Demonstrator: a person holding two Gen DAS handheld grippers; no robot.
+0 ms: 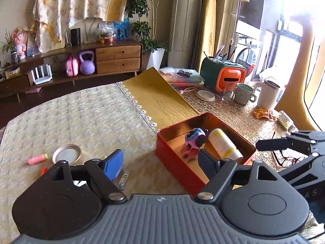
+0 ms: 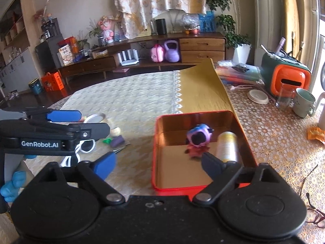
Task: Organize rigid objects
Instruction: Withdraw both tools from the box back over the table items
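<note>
I see red rectangular metal tin [image 2: 160,152] mid-frame holding pink-blue toy figure [image 2: 198,140], yellow-white bottle [image 2: 226,146] | round metal lid [image 1: 66,154], pink cylinder [image 1: 37,159] lower left remain | left gripper [image 1: 162,162], right gripper [image 2: 158,162] wide apart, empty.

Right in front of the right gripper [image 2: 159,164] sits the red tin [image 2: 162,187] — its near wall stands in the way low down, but the top is open. Inside, the toy dog [image 2: 198,140] and the yellow bottle [image 2: 226,146] fill the far right part; the near left floor is bare. To the gripper's left, the left gripper [image 2: 81,122] blocks the side, with white sunglasses [image 2: 85,145] and small bits under it. Ahead of the left gripper [image 1: 160,162] is bare cloth — only a round lid [image 1: 66,154] and a pink tube [image 1: 37,159] lie off to its left.
</note>
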